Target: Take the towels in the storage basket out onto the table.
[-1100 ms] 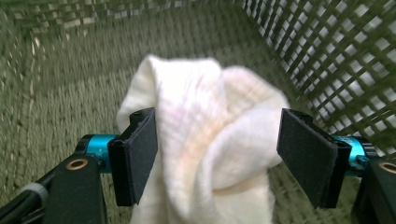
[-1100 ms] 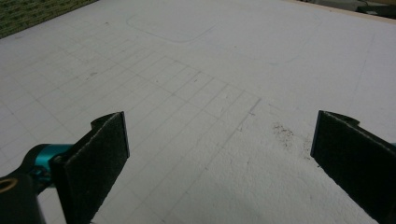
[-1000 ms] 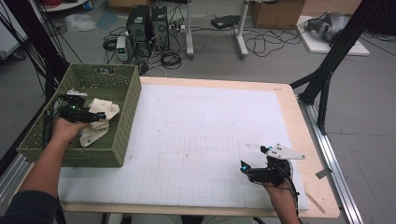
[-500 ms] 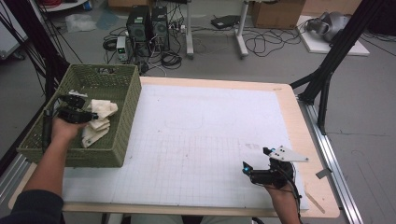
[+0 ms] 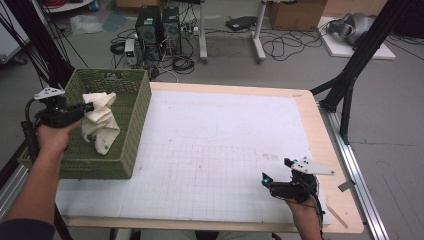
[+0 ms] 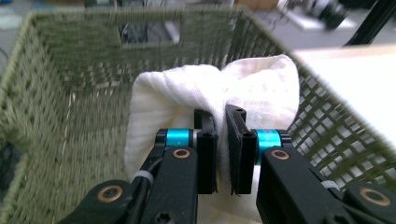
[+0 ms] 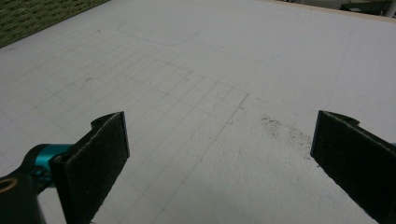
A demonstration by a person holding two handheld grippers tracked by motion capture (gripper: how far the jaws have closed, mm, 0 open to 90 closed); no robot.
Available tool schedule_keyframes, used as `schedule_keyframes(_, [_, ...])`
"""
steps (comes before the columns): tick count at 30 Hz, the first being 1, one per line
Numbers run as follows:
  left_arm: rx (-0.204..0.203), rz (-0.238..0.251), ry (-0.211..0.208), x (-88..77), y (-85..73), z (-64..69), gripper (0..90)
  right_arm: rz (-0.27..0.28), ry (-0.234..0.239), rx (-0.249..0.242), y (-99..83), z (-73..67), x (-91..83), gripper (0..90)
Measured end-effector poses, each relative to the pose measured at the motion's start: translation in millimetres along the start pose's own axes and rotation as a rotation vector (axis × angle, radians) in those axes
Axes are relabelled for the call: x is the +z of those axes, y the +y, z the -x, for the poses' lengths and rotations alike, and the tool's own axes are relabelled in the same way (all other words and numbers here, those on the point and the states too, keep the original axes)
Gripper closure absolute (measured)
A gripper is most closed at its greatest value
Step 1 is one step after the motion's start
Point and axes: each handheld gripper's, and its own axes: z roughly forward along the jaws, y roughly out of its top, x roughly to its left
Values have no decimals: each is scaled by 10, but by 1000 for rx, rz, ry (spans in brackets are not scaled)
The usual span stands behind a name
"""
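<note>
A white cloth (image 5: 101, 125) hangs bunched over the green woven basket (image 5: 102, 165) at the table's left edge. My left gripper (image 5: 89, 106) is shut on the cloth's upper fold, and the rest droops down inside the basket. In the left gripper view the two jaws (image 6: 222, 116) pinch the cloth (image 6: 177, 88) between them, with the basket wall (image 6: 70, 70) behind. My right gripper (image 5: 264, 179) rests low near the table's front right, open, with nothing between its jaws (image 7: 219, 135).
A white gridded mat (image 5: 220, 145) covers most of the wooden table (image 5: 320, 135). Black frame legs (image 5: 350, 85) stand off the right edge. Computer cases and cables (image 5: 160, 25) lie on the floor behind the table.
My left gripper has closed on the cloth and risen, drawing it up out of the basket's bottom. The right gripper has stayed where it was.
</note>
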Motion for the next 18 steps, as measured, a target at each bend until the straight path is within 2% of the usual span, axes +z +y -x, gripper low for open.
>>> schedule_keyframes(2, [10, 31, -11, -54, 55, 22, 834, 1, 0, -8, 2, 1, 1, 36])
schedule_keyframes(5, [27, 109, -25, -159, 152, 55, 834, 4, 3, -1, 6, -4, -5, 35])
schedule_keyframes(6, [41, 130, -20, -194, 183, 63, 833, 6, 5, 5, 6, -4, -7, 35])
schedule_keyframes(9, [50, 181, -18, -293, 275, 68, 834, 9, 2, 3, 5, 5, -8, 36])
schedule_keyframes(15, [72, 228, -33, -438, 401, 87, 834, 6, 3, 4, 8, -7, -8, 35])
schedule_keyframes(18, [83, 266, -50, -533, 468, 113, 833, 6, 3, -4, 7, -11, -2, 36])
